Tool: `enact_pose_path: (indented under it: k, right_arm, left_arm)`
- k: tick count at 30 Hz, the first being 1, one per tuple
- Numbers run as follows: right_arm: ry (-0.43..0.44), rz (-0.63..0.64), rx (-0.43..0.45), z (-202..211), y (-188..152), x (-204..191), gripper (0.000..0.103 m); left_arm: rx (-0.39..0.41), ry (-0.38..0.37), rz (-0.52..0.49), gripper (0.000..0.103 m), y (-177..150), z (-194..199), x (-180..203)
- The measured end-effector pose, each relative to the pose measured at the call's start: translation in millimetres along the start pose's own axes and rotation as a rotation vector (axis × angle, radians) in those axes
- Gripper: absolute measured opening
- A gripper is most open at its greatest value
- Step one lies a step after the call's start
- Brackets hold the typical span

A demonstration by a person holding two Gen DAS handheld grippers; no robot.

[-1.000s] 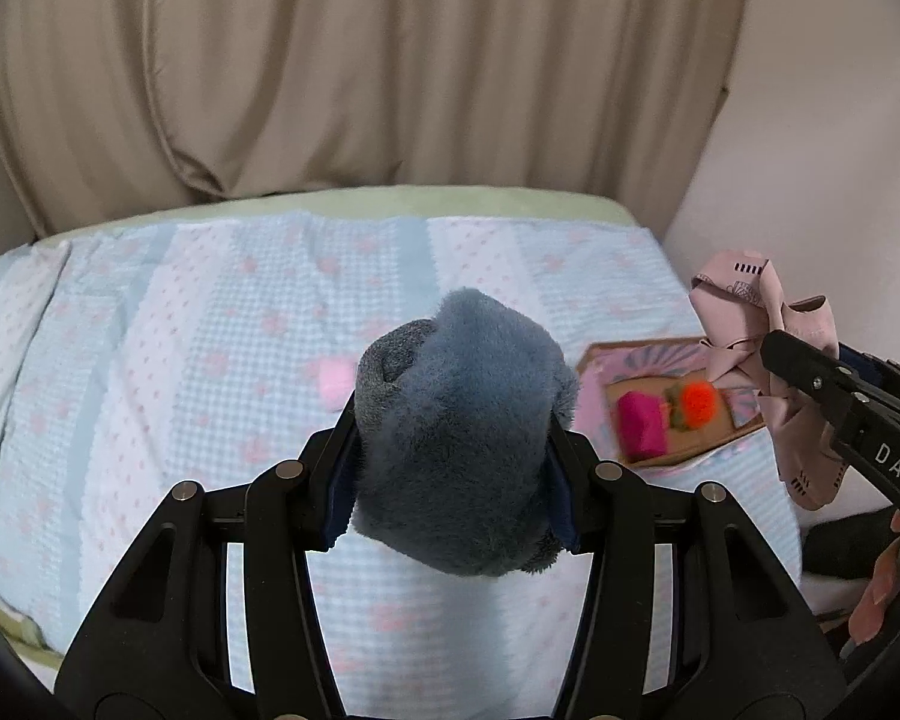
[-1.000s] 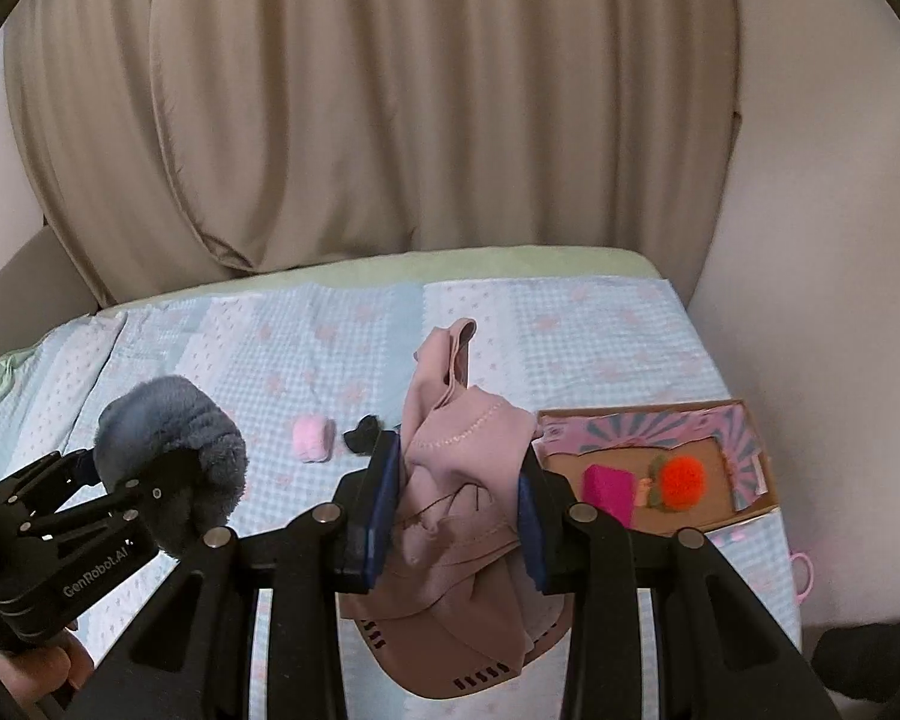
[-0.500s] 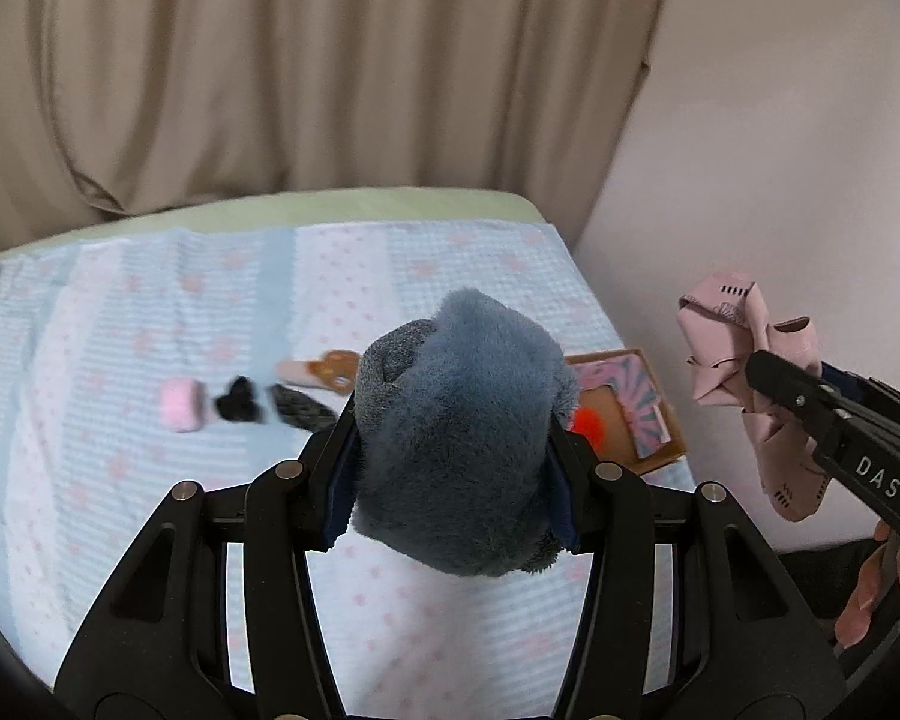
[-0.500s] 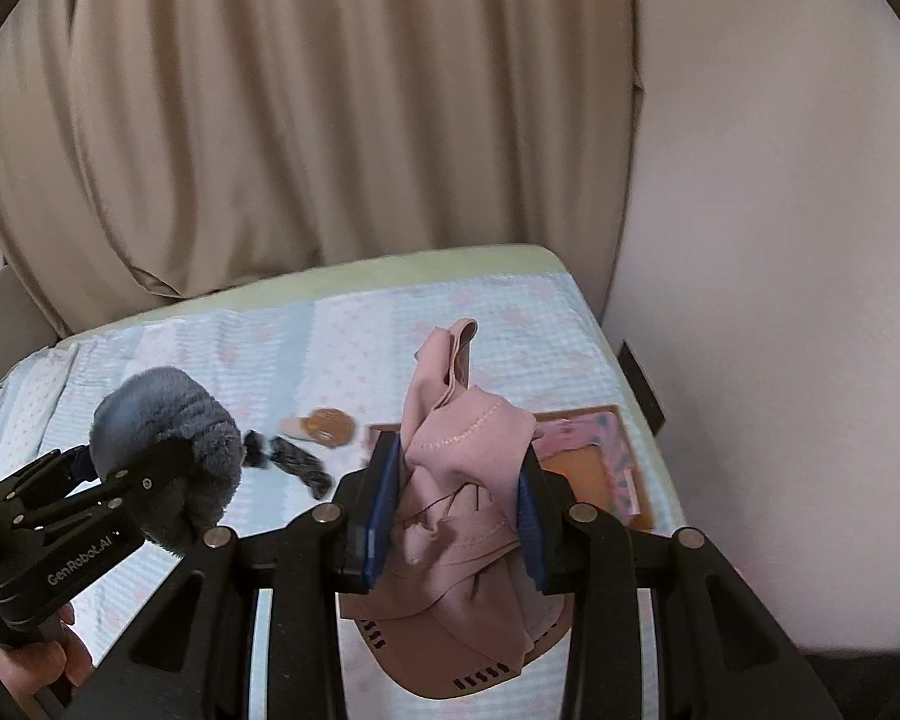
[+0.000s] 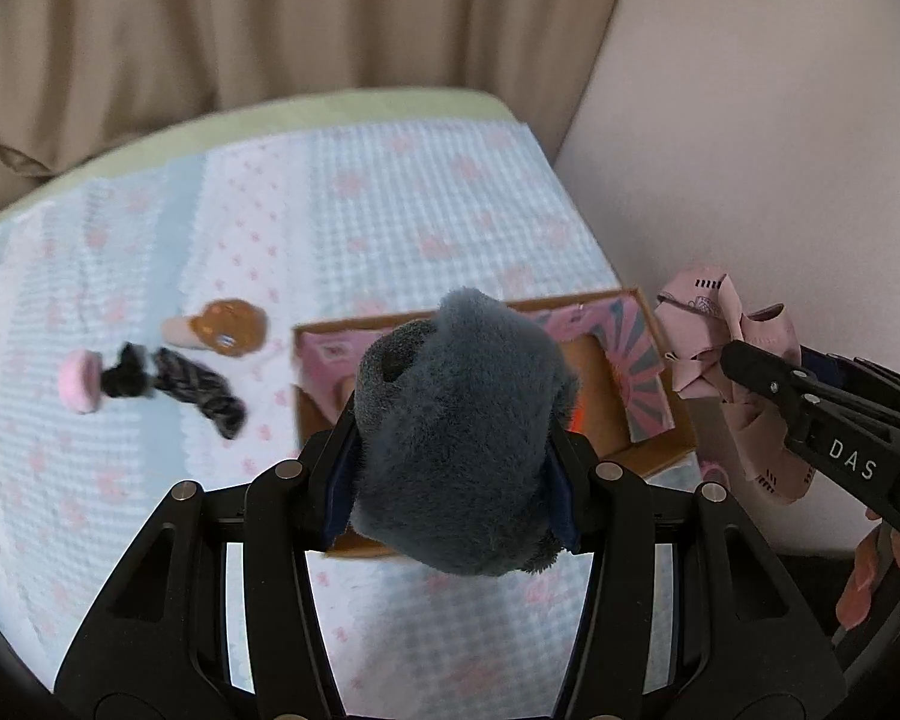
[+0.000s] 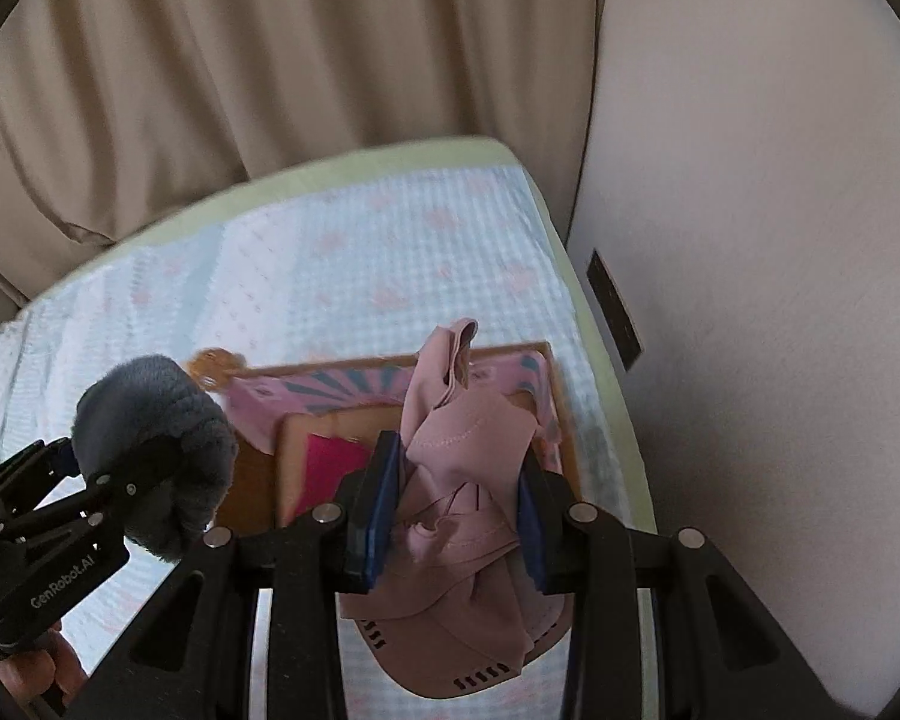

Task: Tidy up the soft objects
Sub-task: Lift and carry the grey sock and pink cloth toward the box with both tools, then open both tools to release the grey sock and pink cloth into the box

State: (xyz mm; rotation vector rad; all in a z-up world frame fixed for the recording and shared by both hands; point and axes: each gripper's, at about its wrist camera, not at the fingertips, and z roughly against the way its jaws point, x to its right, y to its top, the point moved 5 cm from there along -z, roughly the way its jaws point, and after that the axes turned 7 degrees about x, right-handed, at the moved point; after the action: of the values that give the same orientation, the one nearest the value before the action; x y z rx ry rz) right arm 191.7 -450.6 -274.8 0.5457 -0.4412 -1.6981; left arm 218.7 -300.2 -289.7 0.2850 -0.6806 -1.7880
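Over the box point(image 5: 660, 456) on the bed point(image 5: 390, 210): left gripper point(image 5: 450, 468) clamped on grey plush point(image 5: 456, 420), right gripper point(image 6: 450, 516) on pink cloth point(image 6: 468, 480); inside already, red piece point(image 6: 336, 462); left on the bed, pink puff point(image 5: 81, 381), dark sock point(image 5: 201, 396), brown toy point(image 5: 231, 330)

Fluffy grey plush point(image 5: 459, 438) and crumpled pink garment point(image 6: 462, 480) hang above box point(image 5: 654, 456).

Beige curtain point(image 5: 222, 18) hanging behind bed; pale wall point(image 6: 750, 240) at right, bearing dark rectangular plate point(image 6: 615, 309); checked bedspread point(image 5: 390, 192) over green mattress edge point(image 6: 342, 165).
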Motion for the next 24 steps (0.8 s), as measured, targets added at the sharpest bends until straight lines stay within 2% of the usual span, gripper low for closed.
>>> enact_pose_path:
  k: [9,16,17,18,19,20,21,23,24]
  right_arm:
    - [0.007,0.001,-0.143,-91.4,-13.1,25.6,0.033]
    - [0.000,-0.013,-0.229,-139.2,-17.8,33.2,0.033]
    - [0.001,-0.014,-0.235,-143.4,-18.1,33.5,0.033]
    - [0.008,-0.016,-0.242,-147.5,-18.6,33.8,0.033]
    - [0.017,-0.020,-0.245,-149.6,-18.6,34.6,0.033]
    - [0.027,-0.028,-0.252,-152.0,-18.8,35.8,0.033]
    - [0.040,-0.039,-0.263,-153.5,-19.1,35.4,0.035]
    - [0.064,-0.067,-0.261,-155.5,-17.7,36.9,0.056]
    - [0.068,-0.073,-0.248,-154.6,-16.8,36.3,0.078]
  left_arm:
    - [-0.168,-0.014,0.028,0.047,-19.1,-119.6,3.2]
    - [-0.243,-0.015,-0.005,0.048,-30.1,-158.5,4.9]
    - [-0.245,-0.013,-0.001,0.054,-30.9,-159.8,5.2]
    - [-0.242,-0.020,-0.002,0.067,-30.9,-159.5,6.5]
    - [-0.239,-0.027,-0.006,0.076,-31.2,-158.5,7.8]
    - [-0.226,-0.022,-0.019,0.093,-30.1,-154.9,9.5]
    - [-0.220,-0.023,-0.027,0.103,-29.4,-153.4,9.9]
    - [-0.224,-0.038,-0.048,0.103,-30.2,-148.7,11.8]
    - [-0.233,-0.037,-0.058,0.103,-31.9,-147.4,11.6]
